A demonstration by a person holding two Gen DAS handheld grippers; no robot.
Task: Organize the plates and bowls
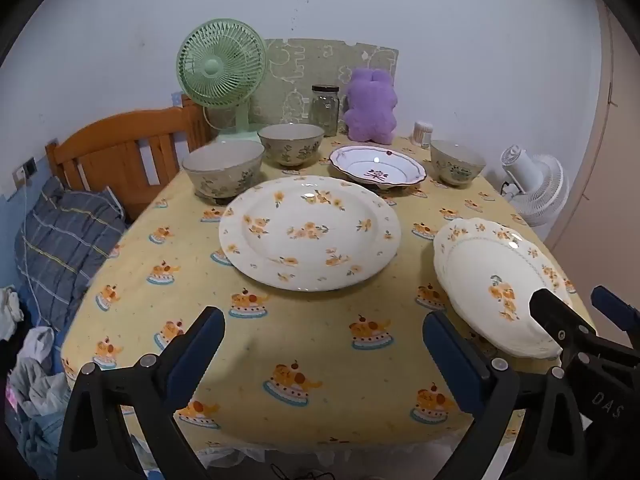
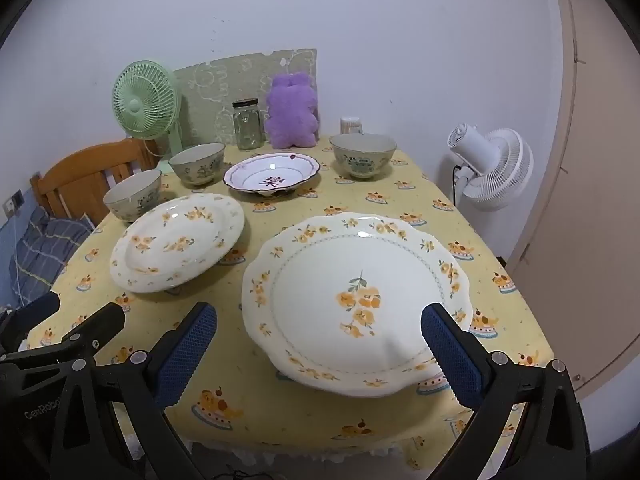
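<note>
Home bedroom corner: wooden headboard (image 1: 120, 156), pillow (image 1: 64, 236), tablecloth-covered table (image 1: 280, 340), plush toy (image 1: 372, 108), desk fan (image 1: 220, 64).

Three plates (image 2: 356, 300), three bowls (image 2: 363, 155), two fans (image 2: 145, 105).

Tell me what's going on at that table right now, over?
Both claws open, holding nothing: left claw, right claw. Scalloped plate nearest the right claw, round plate mid-table, neither stacked. Nothing in the way.
</note>
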